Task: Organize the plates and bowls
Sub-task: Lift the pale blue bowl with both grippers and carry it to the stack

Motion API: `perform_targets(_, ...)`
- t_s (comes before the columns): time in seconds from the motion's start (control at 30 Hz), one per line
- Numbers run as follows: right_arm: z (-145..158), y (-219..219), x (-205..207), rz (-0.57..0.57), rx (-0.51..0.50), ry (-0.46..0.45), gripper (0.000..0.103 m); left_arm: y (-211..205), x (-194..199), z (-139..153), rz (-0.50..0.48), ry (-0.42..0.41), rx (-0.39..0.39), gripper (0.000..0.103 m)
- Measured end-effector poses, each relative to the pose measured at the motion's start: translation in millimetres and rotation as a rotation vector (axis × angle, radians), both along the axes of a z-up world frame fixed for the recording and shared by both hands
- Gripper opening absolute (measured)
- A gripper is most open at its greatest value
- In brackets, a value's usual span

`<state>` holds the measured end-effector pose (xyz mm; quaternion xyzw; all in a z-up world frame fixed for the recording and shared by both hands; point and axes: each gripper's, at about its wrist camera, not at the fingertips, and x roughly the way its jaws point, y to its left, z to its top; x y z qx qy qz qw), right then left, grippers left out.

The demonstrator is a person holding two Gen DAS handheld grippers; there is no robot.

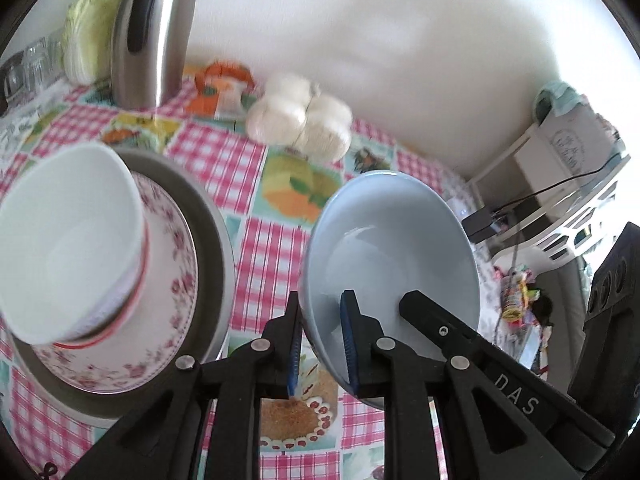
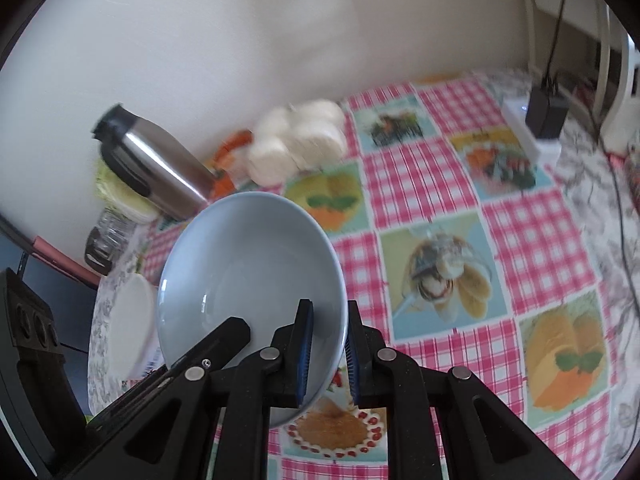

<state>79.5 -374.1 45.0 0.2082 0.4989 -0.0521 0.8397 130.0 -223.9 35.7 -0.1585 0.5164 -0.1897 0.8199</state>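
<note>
A light blue bowl (image 1: 392, 248) hangs tilted above the chequered tablecloth, held from two sides. My left gripper (image 1: 322, 336) is shut on its near rim, one blue pad inside the bowl and one outside. My right gripper (image 2: 328, 354) is shut on the same bowl (image 2: 248, 264) at the opposite rim. One black finger of each gripper reaches into the other's view, inside the bowl. To the left, a white bowl (image 1: 68, 240) sits on a pink-flowered plate (image 1: 172, 292), which lies on a grey plate (image 1: 212, 232). This stack also shows in the right wrist view, with the white bowl (image 2: 132, 328) at the lower left.
A steel thermos jug (image 1: 152, 32), a bag of white rolls (image 1: 300, 120), glass jars (image 1: 32, 64) and pale green plates (image 1: 92, 24) stand along the wall. A white power strip with a black adapter (image 2: 544, 116) and cables lie at the table's far right.
</note>
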Motion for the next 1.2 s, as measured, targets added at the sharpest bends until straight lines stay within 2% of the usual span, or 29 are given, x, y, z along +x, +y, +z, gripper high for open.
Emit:
perform_targets(0.17, 28, 20, -1, 0.028, -0.024, -0.056, 0.017, 19, -6, 26, 0.016, -0.056, -0.029, 0.020)
perform_targets(0.43, 47, 57, 7, 0.073, -0.030, -0.099, 0.017, 60, -5, 42, 0.058, -0.073, -0.069, 0.021)
perform_targets(0.9, 40, 128, 31, 0.166, 0.008, -0.101, 0.017, 131, 3, 47, 0.135, -0.072, -0.072, 0.022)
perform_targets(1.2, 20, 160, 46, 0.207, 0.012, -0.050, 0.017, 163, 13, 29, 0.159, -0.006, -0.070, 0.022)
